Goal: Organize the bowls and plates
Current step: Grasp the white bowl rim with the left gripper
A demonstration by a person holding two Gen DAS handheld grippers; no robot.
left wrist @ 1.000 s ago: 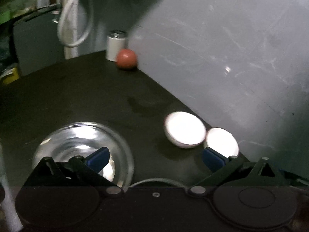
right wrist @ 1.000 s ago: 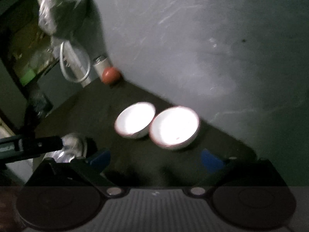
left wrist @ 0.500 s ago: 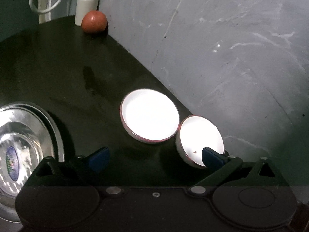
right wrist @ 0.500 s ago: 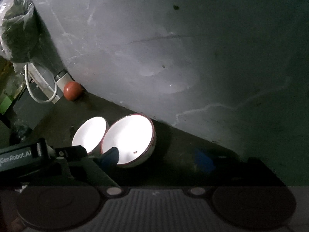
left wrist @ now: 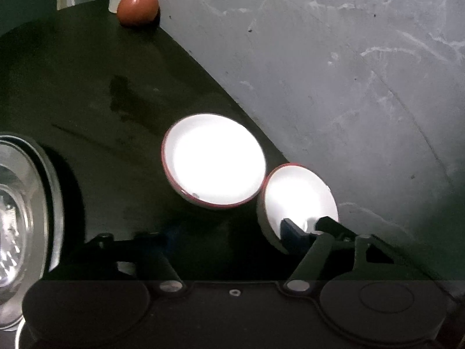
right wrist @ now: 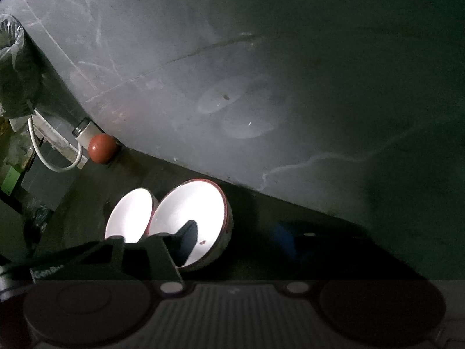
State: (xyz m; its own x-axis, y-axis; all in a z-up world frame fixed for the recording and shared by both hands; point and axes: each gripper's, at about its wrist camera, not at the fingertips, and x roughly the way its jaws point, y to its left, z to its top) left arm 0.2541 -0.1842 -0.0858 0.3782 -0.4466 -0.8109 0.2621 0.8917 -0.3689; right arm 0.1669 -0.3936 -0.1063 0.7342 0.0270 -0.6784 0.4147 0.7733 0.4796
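On the dark countertop (left wrist: 87, 101), hard against the grey plaster wall (left wrist: 319, 72), two white, round, red-rimmed bowls stand with their rims touching. The first bowl (left wrist: 215, 160) is nearer the shiny steel plate (left wrist: 55, 203), and the second bowl (right wrist: 191, 209) is beside it.

The right gripper (right wrist: 237, 242) is closing with one finger inside the second bowl and the other outside, the wall between them but not yet pinched. The left gripper (left wrist: 223, 232) is closing too, gripping nothing; one finger shows against the second bowl's inside, so which bowl it is after I cannot tell.

The bowls look like glazed ceramic (stiff, slick, chippable) and probably have some weight. The rim wall is the place to pinch, squarely and firmly, lifting clear of the neighbour so the rims do not knock.
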